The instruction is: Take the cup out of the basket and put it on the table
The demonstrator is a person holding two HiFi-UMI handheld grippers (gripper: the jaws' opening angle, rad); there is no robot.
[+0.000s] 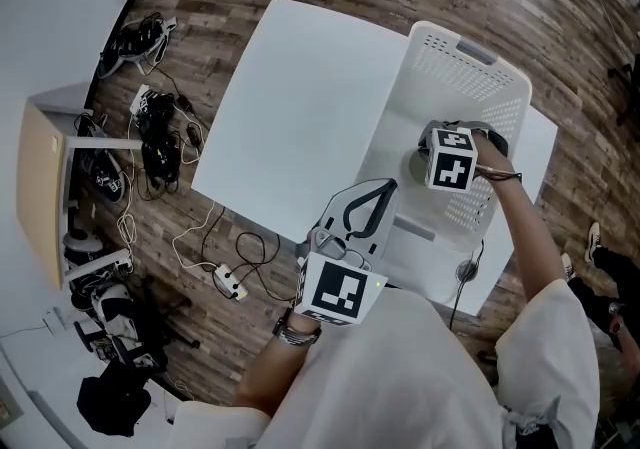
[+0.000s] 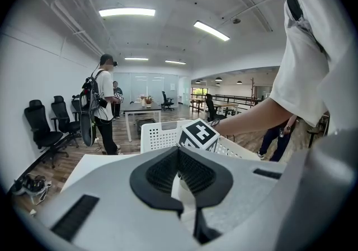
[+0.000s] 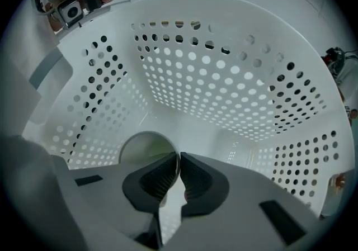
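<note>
A white perforated basket (image 1: 470,42) stands on the right part of the white table (image 1: 290,107). My right gripper (image 1: 447,155) reaches down inside it under its marker cube. In the right gripper view the cup (image 3: 146,146) lies low in the basket (image 3: 224,76), showing a round rim and a pale green inside. The right gripper (image 3: 179,166) is shut, with the cup's thin wall pinched between its pads. My left gripper (image 1: 385,189) is at the basket's near left rim. In its own view the left gripper (image 2: 179,157) is shut, a white strip of rim showing between its pads.
Cables and a power strip (image 1: 150,127) lie on the wood floor left of the table, beside a wooden cabinet (image 1: 45,187). Beyond the basket (image 2: 159,135), a person with a backpack (image 2: 100,104) stands near office chairs (image 2: 42,127).
</note>
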